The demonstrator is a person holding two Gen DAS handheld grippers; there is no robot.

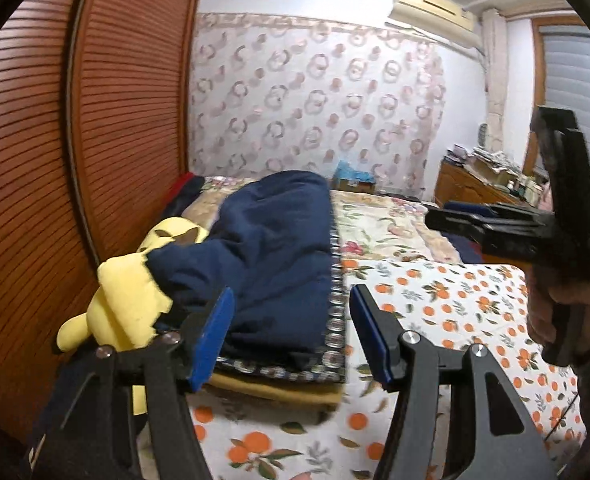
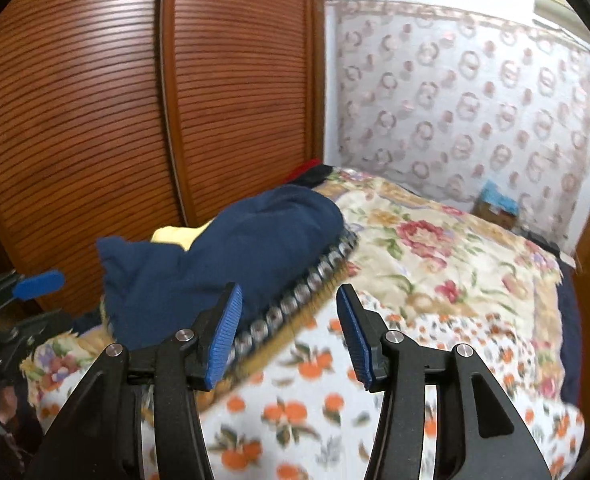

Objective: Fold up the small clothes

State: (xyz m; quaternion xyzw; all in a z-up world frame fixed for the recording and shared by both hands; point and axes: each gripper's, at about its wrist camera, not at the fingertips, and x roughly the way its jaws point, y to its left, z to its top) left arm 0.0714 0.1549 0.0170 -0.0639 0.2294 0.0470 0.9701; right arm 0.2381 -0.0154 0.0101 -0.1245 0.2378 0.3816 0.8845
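Note:
A navy blue garment (image 1: 271,248) (image 2: 223,256) lies bunched on a folded mat with a ring-patterned border (image 1: 335,320) (image 2: 295,304), on the bed. My left gripper (image 1: 291,336) hovers open just in front of the garment, with nothing between its blue pads. My right gripper (image 2: 291,336) is open too and empty, over the mat's near corner. In the left wrist view the right gripper (image 1: 443,218) shows at the right, held by a hand (image 1: 559,304). One blue pad (image 2: 39,284) of the left gripper shows at the left edge of the right wrist view.
A yellow plush toy (image 1: 127,304) (image 2: 175,236) lies against the garment's left side. The bed has an orange-print sheet (image 1: 435,300) (image 2: 295,400) and a floral quilt (image 1: 379,224) (image 2: 435,256). A slatted wooden wardrobe (image 1: 95,120) (image 2: 95,120) stands left, a cluttered dresser (image 1: 467,188) far right.

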